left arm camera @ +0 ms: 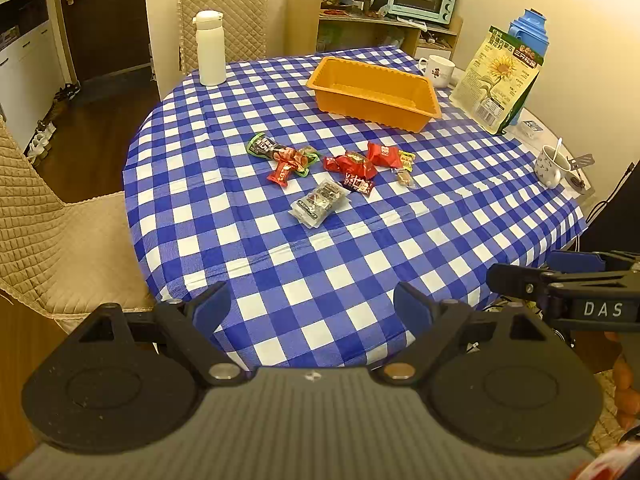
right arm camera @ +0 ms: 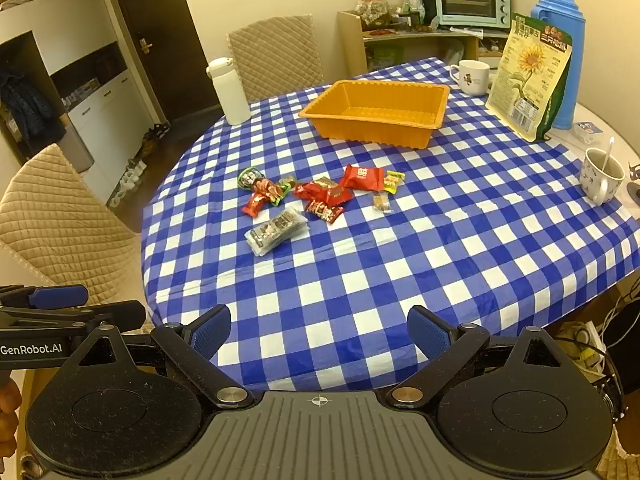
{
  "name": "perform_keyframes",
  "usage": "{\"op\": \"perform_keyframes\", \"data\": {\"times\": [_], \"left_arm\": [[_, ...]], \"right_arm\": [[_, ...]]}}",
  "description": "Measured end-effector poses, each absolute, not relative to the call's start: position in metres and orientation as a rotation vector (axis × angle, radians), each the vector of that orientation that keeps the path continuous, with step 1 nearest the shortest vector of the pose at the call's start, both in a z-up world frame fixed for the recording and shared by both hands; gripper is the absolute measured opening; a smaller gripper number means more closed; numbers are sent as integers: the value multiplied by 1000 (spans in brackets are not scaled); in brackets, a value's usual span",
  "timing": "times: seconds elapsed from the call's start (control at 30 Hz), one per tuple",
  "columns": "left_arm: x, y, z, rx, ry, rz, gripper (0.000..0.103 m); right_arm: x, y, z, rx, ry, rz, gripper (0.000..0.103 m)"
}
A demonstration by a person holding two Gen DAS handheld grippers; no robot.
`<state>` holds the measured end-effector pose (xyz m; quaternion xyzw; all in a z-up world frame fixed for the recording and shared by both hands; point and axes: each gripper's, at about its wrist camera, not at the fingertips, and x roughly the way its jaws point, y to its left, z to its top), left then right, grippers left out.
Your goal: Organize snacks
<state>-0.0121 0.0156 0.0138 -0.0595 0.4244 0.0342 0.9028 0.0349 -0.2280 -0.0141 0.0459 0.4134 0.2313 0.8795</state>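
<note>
Several small wrapped snacks lie loose in the middle of the blue checked table: a clear grey pack (left arm camera: 319,203) (right arm camera: 276,230), red wrappers (left arm camera: 352,163) (right arm camera: 326,192), a red packet (left arm camera: 383,154) (right arm camera: 363,177), a green-edged pack (left arm camera: 264,146) (right arm camera: 250,178) and a small yellow one (left arm camera: 406,160) (right arm camera: 394,181). An empty orange tray (left arm camera: 374,94) (right arm camera: 376,114) stands beyond them. My left gripper (left arm camera: 312,310) is open and empty, at the table's near edge. My right gripper (right arm camera: 319,332) is open and empty, also at the near edge. Each shows at the other view's side.
A white bottle (left arm camera: 210,48) (right arm camera: 229,92) stands at the far left. A sunflower seed bag (left arm camera: 498,80) (right arm camera: 530,76), a blue thermos (right arm camera: 560,40), a white mug (left arm camera: 436,70) (right arm camera: 474,76) and a cup with a spoon (left arm camera: 552,164) (right arm camera: 600,174) stand along the right. Quilted chairs (left arm camera: 60,232) (right arm camera: 64,216) stand left.
</note>
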Motion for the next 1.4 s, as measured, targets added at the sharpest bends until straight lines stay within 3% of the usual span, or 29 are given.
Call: {"op": "perform_keyframes", "data": {"times": [1.4], "left_arm": [[12, 11, 0, -131, 896, 83, 87]], "right_arm": [[46, -226, -13, 95, 869, 484, 94]]}}
